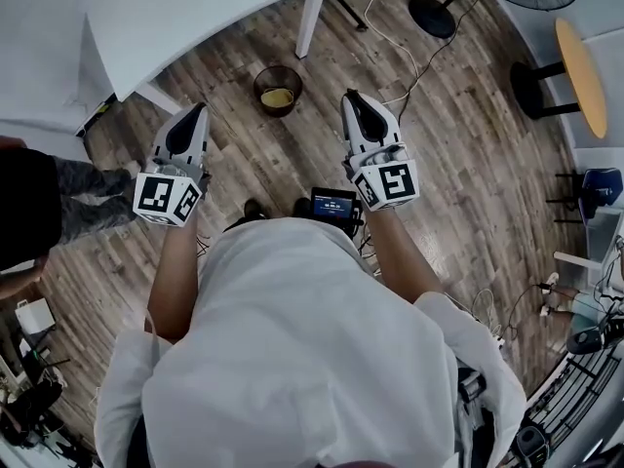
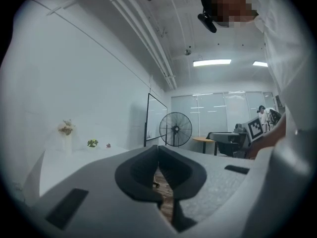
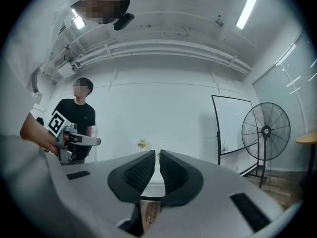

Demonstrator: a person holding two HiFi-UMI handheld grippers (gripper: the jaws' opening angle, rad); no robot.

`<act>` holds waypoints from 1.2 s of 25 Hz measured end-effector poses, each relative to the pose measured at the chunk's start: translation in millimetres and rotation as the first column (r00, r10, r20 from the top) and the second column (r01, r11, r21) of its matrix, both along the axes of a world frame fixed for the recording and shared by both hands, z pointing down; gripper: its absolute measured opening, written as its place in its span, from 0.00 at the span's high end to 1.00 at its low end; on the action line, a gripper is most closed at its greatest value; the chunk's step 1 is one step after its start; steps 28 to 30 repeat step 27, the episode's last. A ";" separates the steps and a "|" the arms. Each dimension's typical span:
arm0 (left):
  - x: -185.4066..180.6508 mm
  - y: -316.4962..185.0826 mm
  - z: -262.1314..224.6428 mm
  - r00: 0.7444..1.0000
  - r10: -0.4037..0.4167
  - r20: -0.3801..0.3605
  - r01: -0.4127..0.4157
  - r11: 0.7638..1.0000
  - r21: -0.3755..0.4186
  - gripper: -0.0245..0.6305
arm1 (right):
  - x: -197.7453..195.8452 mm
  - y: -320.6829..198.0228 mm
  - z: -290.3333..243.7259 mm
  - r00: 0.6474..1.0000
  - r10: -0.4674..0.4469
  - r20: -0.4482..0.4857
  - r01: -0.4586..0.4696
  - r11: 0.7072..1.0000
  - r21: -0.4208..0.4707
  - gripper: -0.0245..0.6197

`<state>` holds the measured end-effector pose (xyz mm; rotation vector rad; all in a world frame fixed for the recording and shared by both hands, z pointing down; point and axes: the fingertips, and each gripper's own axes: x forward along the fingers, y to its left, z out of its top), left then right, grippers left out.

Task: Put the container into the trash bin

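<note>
The person's white shirt (image 1: 292, 349) fills the lower half of the head view and hides the floor under it. A bystander in black (image 1: 29, 208) is cut off by the left edge of that view. The container (image 1: 278, 97) shows only as a small pale yellow shape lying inside the trash bin (image 1: 257, 84); its form is too small to make out. The bin stands on the wood floor (image 1: 458, 164), ahead of both grippers and well apart from them, near a leg of the white table (image 1: 195, 13). In each gripper view the gripper's own grey body blocks the lower part, and only a sliver of floor shows behind the jaws.

There are two grippers, one bin, one container, one white table, one round yellow-topped table (image 1: 582, 76), one standing fan (image 3: 265, 131), one whiteboard (image 3: 230, 128) and two people.

The left gripper (image 1: 202, 107) is clenched, its jaw tips meeting with nothing between them. The right gripper (image 1: 348, 94) has its jaws drawn together to a thin slit and grasps nothing. Both are held out level in front of the person, side by side, each with its marker cube towards the body
</note>
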<state>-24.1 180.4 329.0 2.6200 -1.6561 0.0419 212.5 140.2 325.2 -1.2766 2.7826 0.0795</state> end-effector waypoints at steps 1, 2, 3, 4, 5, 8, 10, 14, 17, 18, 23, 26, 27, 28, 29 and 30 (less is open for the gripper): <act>4.1 -0.7 3.0 1.000 0.003 0.001 -0.003 1.000 -0.006 0.95 | 2.7 1.1 2.3 1.000 -0.004 0.000 0.004 1.000 -0.005 0.88; 7.8 -1.7 6.7 1.000 0.004 0.002 -0.004 1.000 -0.015 0.95 | 4.9 2.0 4.6 1.000 -0.008 -0.001 0.008 1.000 -0.010 0.88; 10.9 -2.4 10.8 1.000 0.002 0.004 -0.002 1.000 -0.025 0.95 | 6.9 3.0 6.7 1.000 -0.011 -0.003 0.011 1.000 -0.013 0.88; 13.6 -2.3 14.4 1.000 -0.001 0.007 0.001 0.999 -0.034 0.95 | 8.6 4.1 8.4 1.000 -0.011 -0.004 0.011 1.000 -0.016 0.88; 16.1 -1.2 16.9 1.000 -0.002 0.009 0.002 0.999 -0.040 0.95 | 10.3 5.5 9.9 1.000 -0.008 -0.004 0.008 1.000 -0.019 0.88; 22.9 5.0 20.9 1.000 0.004 0.015 -0.003 0.999 -0.048 0.95 | 15.5 10.6 13.9 1.000 -0.003 0.002 0.003 1.000 -0.029 0.88; 25.6 8.0 22.9 1.000 0.005 0.011 -0.005 0.999 -0.054 0.95 | 19.5 13.3 16.7 1.000 -0.003 0.001 0.003 0.999 -0.034 0.88; 28.8 13.8 24.0 1.000 0.001 0.001 -0.001 0.998 -0.058 0.95 | 26.0 16.0 19.4 1.000 0.001 0.003 0.000 0.999 -0.040 0.88; 30.1 20.3 24.4 1.000 -0.004 0.002 0.004 0.998 -0.059 0.95 | 26.3 20.6 20.4 1.000 -0.008 0.003 0.008 0.999 -0.044 0.88; 29.3 22.2 24.3 1.000 -0.006 0.000 0.006 0.998 -0.059 0.95 | 24.7 22.2 21.0 1.000 -0.014 0.000 0.014 0.999 -0.046 0.88; 21.6 27.4 25.4 1.000 -0.016 -0.021 0.015 0.998 -0.062 0.95 | 18.2 24.4 29.3 1.000 -0.026 0.000 0.026 0.997 -0.075 0.88; 17.7 32.7 24.2 1.000 -0.012 -0.026 0.010 0.998 -0.064 0.95 | 15.1 26.8 30.8 1.000 -0.024 -0.011 0.023 0.996 -0.086 0.88; 16.3 34.4 23.4 1.000 -0.009 -0.029 0.007 0.998 -0.064 0.95 | 13.7 27.8 30.3 1.000 -0.025 -0.014 0.023 0.996 -0.086 0.88; 16.3 34.4 23.4 1.000 -0.009 -0.029 0.007 0.998 -0.064 0.95 | 13.7 27.8 30.3 1.000 -0.025 -0.014 0.023 0.996 -0.086 0.88; 16.3 34.4 23.4 1.000 -0.009 -0.029 0.007 0.998 -0.064 0.95 | 13.7 27.8 30.3 1.000 -0.025 -0.014 0.023 0.996 -0.086 0.88; 16.3 34.4 23.4 1.000 -0.009 -0.029 0.007 0.998 -0.064 0.95 | 13.7 27.8 30.3 1.000 -0.025 -0.014 0.023 0.996 -0.086 0.88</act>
